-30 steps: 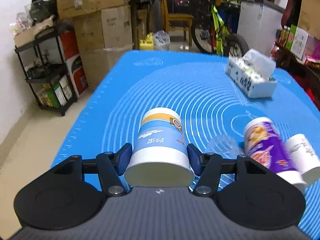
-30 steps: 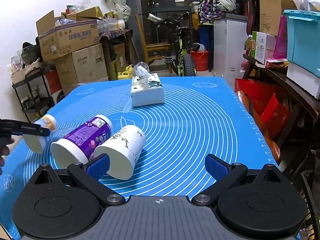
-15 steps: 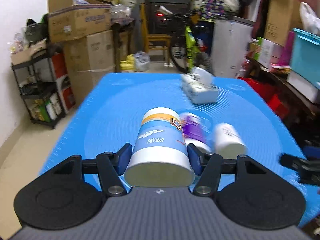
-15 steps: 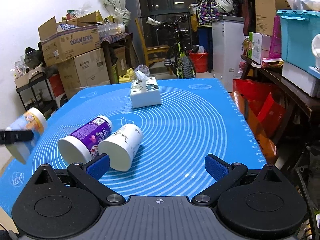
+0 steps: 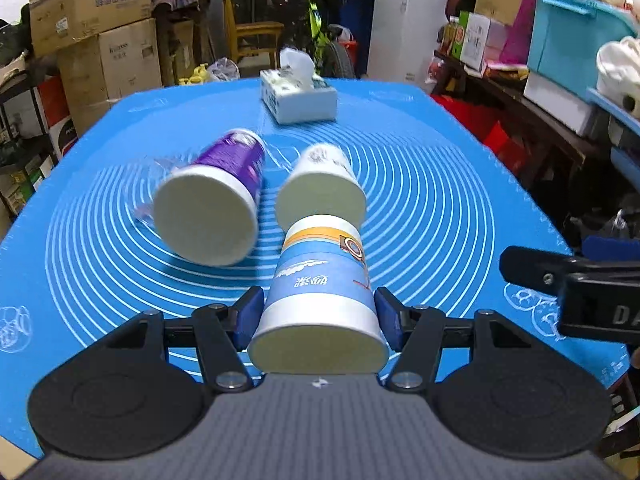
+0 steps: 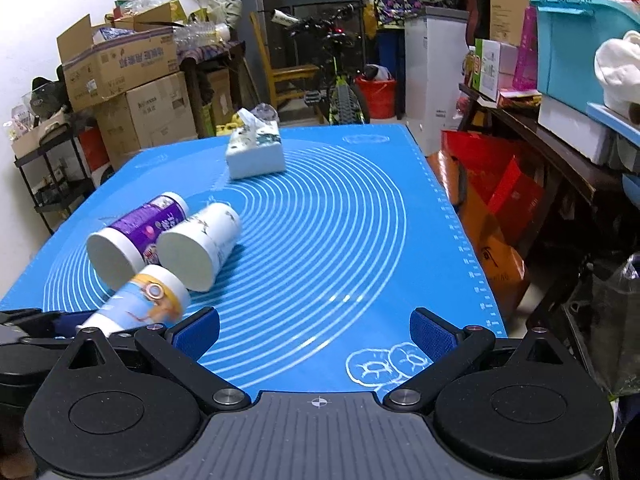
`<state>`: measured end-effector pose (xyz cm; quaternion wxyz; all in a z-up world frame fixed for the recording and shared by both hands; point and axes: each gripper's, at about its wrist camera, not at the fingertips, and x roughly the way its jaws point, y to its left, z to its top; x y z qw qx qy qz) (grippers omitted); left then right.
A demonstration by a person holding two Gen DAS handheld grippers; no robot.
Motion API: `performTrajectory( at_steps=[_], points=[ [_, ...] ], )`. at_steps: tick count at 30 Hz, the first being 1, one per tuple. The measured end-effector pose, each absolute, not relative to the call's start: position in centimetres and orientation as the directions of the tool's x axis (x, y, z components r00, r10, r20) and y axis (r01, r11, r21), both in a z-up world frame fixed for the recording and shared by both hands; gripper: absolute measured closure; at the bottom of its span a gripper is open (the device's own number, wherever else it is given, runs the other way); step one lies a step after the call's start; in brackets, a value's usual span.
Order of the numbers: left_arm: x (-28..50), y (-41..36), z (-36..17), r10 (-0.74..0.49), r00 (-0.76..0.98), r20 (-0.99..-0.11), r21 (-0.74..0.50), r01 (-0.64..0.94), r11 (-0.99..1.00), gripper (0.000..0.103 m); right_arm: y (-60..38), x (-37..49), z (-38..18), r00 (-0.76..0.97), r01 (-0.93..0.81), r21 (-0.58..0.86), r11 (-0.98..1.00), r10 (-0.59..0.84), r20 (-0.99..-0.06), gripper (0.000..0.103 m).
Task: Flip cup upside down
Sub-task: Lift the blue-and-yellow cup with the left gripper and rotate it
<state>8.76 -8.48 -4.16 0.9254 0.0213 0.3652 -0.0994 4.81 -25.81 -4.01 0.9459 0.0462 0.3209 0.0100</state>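
Nearest the left wrist camera, the left gripper (image 5: pixel 318 314) is clamped on a paper cup (image 5: pixel 320 280), its blue pads pressing the white band on either side near the rim. The cup is held above the blue mat (image 5: pixel 440 200), lying roughly level with its wide open mouth toward the camera and its narrower base pointing away. It is a smooth tapered cup with a blue body, an orange stripe near the base and some printed lettering; its inside cannot be seen, since only the rim edge faces the lens. In the right wrist view the same cup (image 6: pixel 140 304) shows at lower left, partly hidden behind the right gripper's own black body.

The right gripper (image 6: pixel 316 334) has its jaws spread wide with only mat between them.

Further out, two more paper cups lie on their sides on the mat, mouths toward the cameras: a purple cup (image 5: pixel 216 204), slightly blurred in the left wrist view, and a white cup (image 5: pixel 322 188) with a faint dark pattern just beside it. The held cup covers the white cup's lower rim. The mat is smooth with white concentric rings.

Beyond them stands a white tissue box (image 5: pixel 298 94) with a tissue sticking up. Past the mat's far edge are stacked cardboard boxes (image 6: pixel 124 76) and a bicycle (image 6: pixel 340 80), dim and hard to make out.
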Motion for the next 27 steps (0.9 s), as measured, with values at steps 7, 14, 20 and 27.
performTrajectory(
  at_steps=[7, 14, 20, 27],
  points=[
    [8.3, -8.0, -4.4, -0.171, 0.703, -0.69, -0.059, 0.182, 0.982, 0.028, -25.8, 5.0, -4.7, 0.781, 0.006, 0.1, 0.995, 0.057, -0.622, 0.002],
    [7.8, -8.0, -4.1, -0.17, 0.705, -0.689, -0.058, 0.181, 0.982, 0.017, -25.6, 4.8, -4.5, 0.783, 0.005, 0.101, 0.995, 0.059, -0.619, 0.002],
    [7.1, -7.8, -3.3, -0.163, 0.726, -0.668, -0.025, 0.197, 0.98, 0.015, -25.5, 4.6, -3.9, 0.791, 0.004, 0.104, 0.995, 0.061, -0.609, 0.002],
    [6.1, -5.9, -1.5, -0.154, 0.744, -0.65, -0.03, 0.178, 0.984, 0.013, -24.8, 4.8, -2.6, 0.791, -0.034, 0.14, 0.99, 0.113, -0.602, 0.002]
  ],
)
